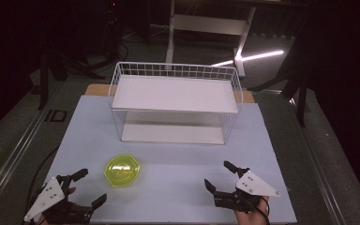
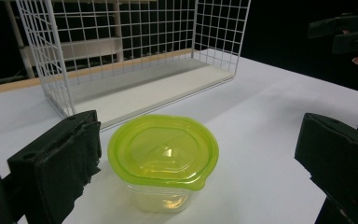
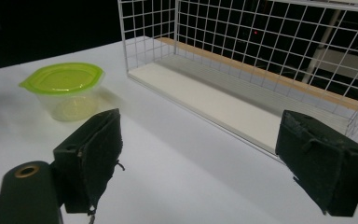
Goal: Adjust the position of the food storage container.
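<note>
A small clear plastic container with a yellow-green lid (image 1: 121, 170) stands on the white table (image 1: 168, 154), left of centre near the front. In the left gripper view the container (image 2: 163, 161) sits upright just ahead of the jaws, which stand wide apart and touch nothing. My left gripper (image 1: 90, 187) is at the front left corner, open, a short way left of the container. My right gripper (image 1: 222, 174) is at the front right, open and empty. The right gripper view has the container (image 3: 65, 89) far to its left.
A white wire rack (image 1: 176, 101) with two white shelves stands across the back half of the table, its open side facing the front. The rack (image 3: 261, 70) is close ahead of the right gripper. Dark floor and table legs lie beyond.
</note>
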Motion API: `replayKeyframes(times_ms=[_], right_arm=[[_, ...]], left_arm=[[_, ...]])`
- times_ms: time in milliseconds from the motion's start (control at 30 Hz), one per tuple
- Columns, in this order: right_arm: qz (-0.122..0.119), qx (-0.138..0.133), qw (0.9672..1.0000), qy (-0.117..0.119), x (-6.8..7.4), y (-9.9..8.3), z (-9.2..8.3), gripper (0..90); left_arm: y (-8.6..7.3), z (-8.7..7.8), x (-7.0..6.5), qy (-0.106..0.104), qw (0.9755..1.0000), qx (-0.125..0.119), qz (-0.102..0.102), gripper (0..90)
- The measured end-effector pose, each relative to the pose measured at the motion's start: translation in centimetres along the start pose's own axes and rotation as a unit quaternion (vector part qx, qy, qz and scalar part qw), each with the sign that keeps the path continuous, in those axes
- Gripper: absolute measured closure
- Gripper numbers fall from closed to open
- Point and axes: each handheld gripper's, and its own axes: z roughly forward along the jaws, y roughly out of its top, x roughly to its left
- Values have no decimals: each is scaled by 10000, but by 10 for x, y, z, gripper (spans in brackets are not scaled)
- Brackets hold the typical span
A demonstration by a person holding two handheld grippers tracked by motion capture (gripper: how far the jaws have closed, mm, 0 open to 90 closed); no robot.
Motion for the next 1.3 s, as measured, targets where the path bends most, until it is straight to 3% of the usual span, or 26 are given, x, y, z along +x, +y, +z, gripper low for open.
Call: replayKeyframes(times_ms=[133,233,300,367,433,567,667,733,800,833,867,967,1100,1200,1267,1300], right_arm=[[-57,84,9999,20,1,0,1,145],[-71,71,9999,11,2,1,0,144],[-120,14,9999,-75,2,2,-1,142],[-96,-50,9999,-128,1,3,-3,140],[-52,-122,9999,-100,0,4,-4,141],[-69,-127,9998,-117,0,4,-5,141],[-42,-147,9999,-68,1,4,-5,142],[-38,-191,9998,-77,2,5,-5,142],[-42,-208,9998,-64,3,6,-5,142],[-54,-221,9997,-52,4,7,-5,142],[-54,-221,9997,-52,4,7,-5,142],[-46,-177,9998,-43,4,6,-4,142],[63,-143,9999,18,3,6,-3,142],[80,-131,9999,38,2,5,-3,142],[71,-137,9999,37,3,5,-3,142],[66,-137,9999,34,3,6,-3,142]], left_arm=[[3,-4,0,174,9998,-70,-87,13],[4,-6,0,366,9992,25,-142,13],[5,-8,0,629,9976,57,-272,13],[6,-10,2,711,9964,47,-458,13],[7,-12,2,894,9945,159,-515,13],[7,-13,4,818,9951,345,-425,13],[5,-9,6,807,9936,680,-392,26],[3,-8,6,779,9933,766,-389,142],[-3,-3,8,824,9888,1184,-383,194],[-5,-1,9,926,9869,1269,-356,267],[-6,0,9,1019,9847,1375,-338,267],[-12,8,13,1163,9759,1825,-265,381],[-19,16,14,1016,9706,2160,-318,603],[-23,25,13,873,9686,2294,-384,678],[-24,32,16,810,9663,2378,-556,682],[-25,35,17,765,9664,2389,-563,718]])
